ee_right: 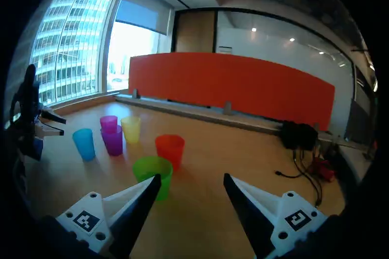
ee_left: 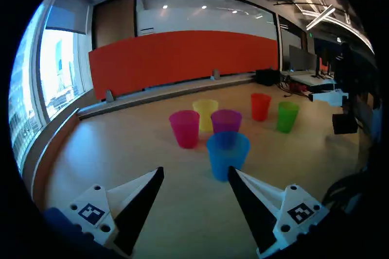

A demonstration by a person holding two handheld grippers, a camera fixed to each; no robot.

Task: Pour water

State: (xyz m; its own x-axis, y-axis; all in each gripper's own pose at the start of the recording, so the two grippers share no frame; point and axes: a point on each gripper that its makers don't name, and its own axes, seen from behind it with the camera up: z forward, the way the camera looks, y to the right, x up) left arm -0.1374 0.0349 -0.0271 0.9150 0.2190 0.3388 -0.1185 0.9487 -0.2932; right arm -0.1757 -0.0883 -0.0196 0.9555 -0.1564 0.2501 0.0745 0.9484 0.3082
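Observation:
Several plastic cups stand upright on a wooden table. In the left gripper view the blue cup (ee_left: pixel 227 154) is closest, just beyond my open left gripper (ee_left: pixel 195 171). Behind it stand the pink cup (ee_left: pixel 185 129), yellow cup (ee_left: pixel 205 113) and purple cup (ee_left: pixel 226 120), with the red cup (ee_left: pixel 260 106) and green cup (ee_left: pixel 287 116) farther right. In the right gripper view my right gripper (ee_right: pixel 192 176) is open and holds nothing. The green cup (ee_right: pixel 153 174) sits by its left finger, the red cup (ee_right: pixel 170 149) behind it. The left gripper (ee_right: pixel 50 124) appears at far left near the blue cup (ee_right: pixel 84 144).
An orange partition (ee_left: pixel 185 57) runs along the table's far edge. Large windows (ee_right: pixel 73 60) are on one side. A black bag and loose cables (ee_right: pixel 299 137) lie on the table to the right of the cups. Desks with monitors (ee_left: pixel 311 64) stand beyond.

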